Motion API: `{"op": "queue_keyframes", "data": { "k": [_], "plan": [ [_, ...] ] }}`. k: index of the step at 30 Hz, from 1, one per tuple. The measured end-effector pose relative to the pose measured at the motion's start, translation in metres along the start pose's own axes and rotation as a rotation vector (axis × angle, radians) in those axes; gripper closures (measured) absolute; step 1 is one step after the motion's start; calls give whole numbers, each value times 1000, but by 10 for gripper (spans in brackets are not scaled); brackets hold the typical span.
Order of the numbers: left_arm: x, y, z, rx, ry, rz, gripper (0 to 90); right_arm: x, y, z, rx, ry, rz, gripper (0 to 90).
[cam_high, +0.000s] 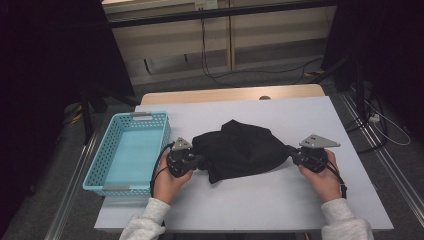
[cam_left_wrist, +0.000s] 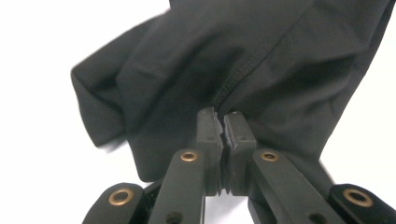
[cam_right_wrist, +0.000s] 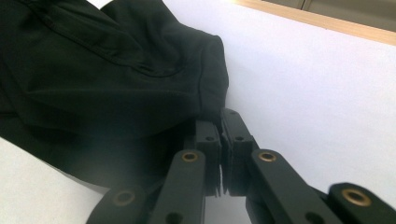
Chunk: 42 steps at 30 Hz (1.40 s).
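Note:
A crumpled black garment (cam_high: 240, 147) lies in the middle of the white table (cam_high: 260, 205). My left gripper (cam_high: 201, 159) is at its left edge, jaws shut on a pinch of the black cloth (cam_left_wrist: 261, 70), as the left gripper view shows at the tips (cam_left_wrist: 223, 122). My right gripper (cam_high: 290, 151) is at the garment's right edge. In the right gripper view its jaws (cam_right_wrist: 223, 122) are shut on the hem of the black cloth (cam_right_wrist: 116, 70).
A light blue plastic basket (cam_high: 107, 172) stands at the table's left, close beside my left hand. Bare table lies in front of the garment and behind it. Cables run over the floor beyond the far edge.

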<state>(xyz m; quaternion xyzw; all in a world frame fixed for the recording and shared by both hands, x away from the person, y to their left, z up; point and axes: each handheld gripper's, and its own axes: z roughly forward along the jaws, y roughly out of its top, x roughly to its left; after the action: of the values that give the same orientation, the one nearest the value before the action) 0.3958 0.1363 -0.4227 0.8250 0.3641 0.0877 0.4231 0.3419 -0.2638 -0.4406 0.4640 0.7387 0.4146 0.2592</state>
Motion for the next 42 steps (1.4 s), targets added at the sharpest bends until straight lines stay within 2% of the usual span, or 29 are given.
{"op": "queue_keyframes", "data": {
  "k": [7, 10, 14, 15, 17, 19, 21, 24, 27, 29, 32, 37, 41, 42],
  "plan": [
    [3, 15, -4, -31, 13, -26, 874, -2, 1, -2, 3, 7, 5, 872],
    [4, 28, -2, -36, 31, -16, 874, -2, 1, -2, 10, 7, 2, 872],
    [13, 40, 1, -22, 62, -34, 876, -4, 7, -9, 24, -11, -49, 876],
    [15, 42, 2, -10, 63, -30, 877, -6, 8, -12, 25, -15, -47, 878],
    [16, 41, 6, -4, 62, -46, 877, -11, 8, -15, 20, -7, -29, 880],
    [16, 37, 11, 18, 43, -63, 877, -14, 4, -16, 33, -8, -23, 881],
    [16, 32, 18, 41, 31, -64, 875, -14, -1, -13, 48, -3, -16, 878],
    [17, 24, 25, 50, 16, -80, 872, -11, -3, -10, 67, 1, -26, 875],
    [16, 19, 28, 57, 10, -73, 867, -11, -4, -10, 62, 4, -26, 868],
    [16, 16, 27, 54, 6, -73, 859, -12, -6, -10, 56, 15, -3, 854],
    [14, 12, 26, 54, 7, -71, 828, -13, -10, -7, 78, 21, 3, 840],
    [12, 4, 26, 61, -6, -84, 817, -12, -11, -5, 92, 9, -31, 739],
    [10, 2, 27, 57, -7, -79, 814, -8, -11, -2, 107, 4, -69, 590],
    [10, 3, 27, 52, -10, -79, 814, -6, -11, -1, 117, 18, -76, 552]
  ]
}}
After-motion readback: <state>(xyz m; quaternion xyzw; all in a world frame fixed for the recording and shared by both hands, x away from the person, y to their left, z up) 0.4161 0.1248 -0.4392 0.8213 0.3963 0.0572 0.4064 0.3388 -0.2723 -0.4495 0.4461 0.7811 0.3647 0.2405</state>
